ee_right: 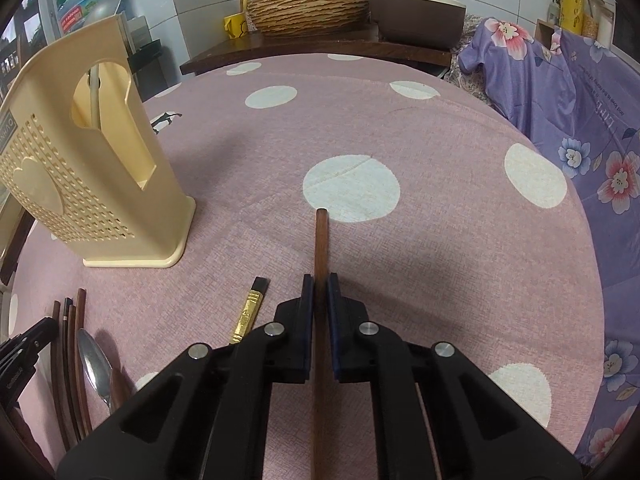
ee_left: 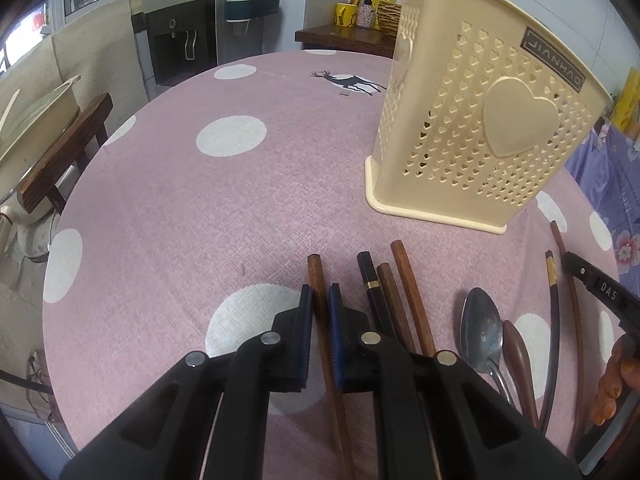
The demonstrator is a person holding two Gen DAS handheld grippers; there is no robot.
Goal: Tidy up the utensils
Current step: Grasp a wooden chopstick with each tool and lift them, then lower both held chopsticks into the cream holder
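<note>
On the tablecloth point(ee_left: 160, 200), your left gripper point(ee_left: 319, 294) and right gripper point(ee_right: 319, 284) each clamp one brown chopstick point(ee_left: 320, 320); thin grips, so a tilt during lifting may let them slip.

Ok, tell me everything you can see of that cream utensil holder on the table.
The utensil holder is a tall cream plastic caddy, upright on the pink dotted tablecloth. Its front wall is pierced with rows of small heart-shaped holes, carries a raised heart in the middle and a dark label near the rim. A flared base rims the bottom. The right wrist view shows an arched cutout in its side wall, with a pale stick inside. Nothing on the table touches it; the chopsticks lie apart in front.
</note>
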